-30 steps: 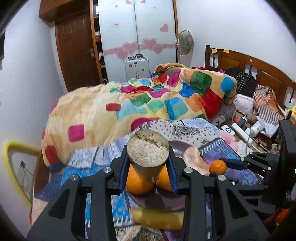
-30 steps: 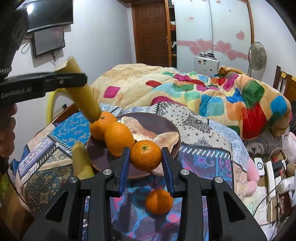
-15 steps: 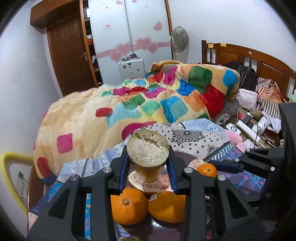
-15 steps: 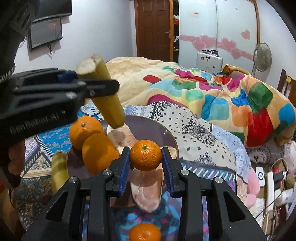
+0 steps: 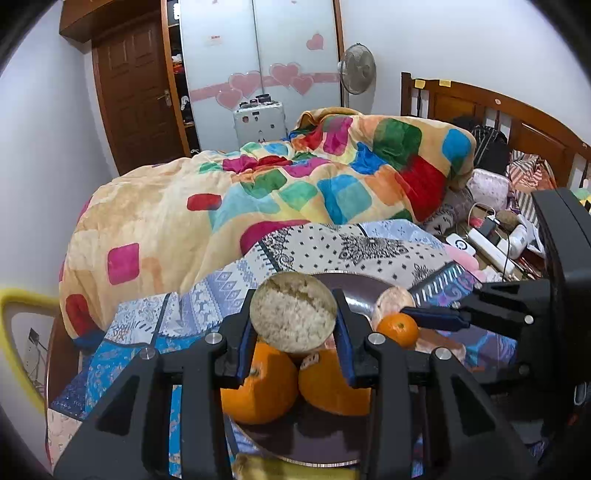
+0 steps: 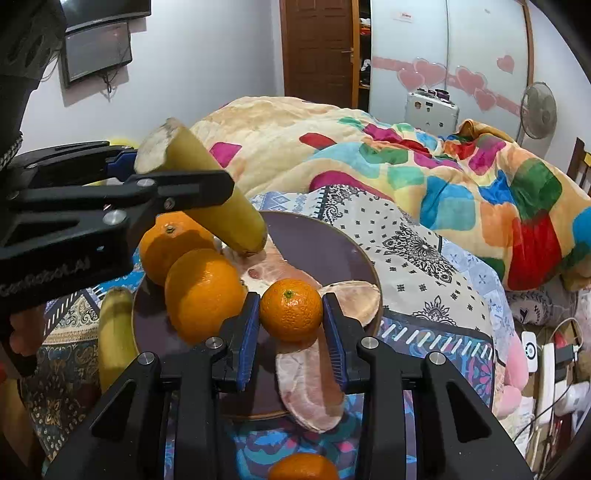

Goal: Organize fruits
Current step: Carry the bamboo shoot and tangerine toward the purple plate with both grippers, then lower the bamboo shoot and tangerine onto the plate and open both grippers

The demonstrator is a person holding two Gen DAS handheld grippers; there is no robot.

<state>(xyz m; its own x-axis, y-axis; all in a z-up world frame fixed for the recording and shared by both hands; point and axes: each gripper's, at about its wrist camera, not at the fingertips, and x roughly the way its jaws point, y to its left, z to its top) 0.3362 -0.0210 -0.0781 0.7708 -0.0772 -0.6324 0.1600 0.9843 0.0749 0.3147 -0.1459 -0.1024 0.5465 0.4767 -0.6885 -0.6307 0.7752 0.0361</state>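
Both tongs have descended toward the plate: left tongs clamp the cut banana, right tongs clamp the mandarin. Lettering on the left tongs' body reads "GenRobot.AI".

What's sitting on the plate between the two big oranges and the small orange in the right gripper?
A pale peeled citrus segment on the plate, seen in the right wrist view.

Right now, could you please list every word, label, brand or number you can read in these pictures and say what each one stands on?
"GenRobot.AI": raised letters on the side of the left gripper, faint but legible in the right wrist view.
Sticker on one orange: too small to read.
Label on the wardrobe door: blurred, unreadable.
Yellow notes on the headboard: no legible writing.
Nothing else carries readable text.
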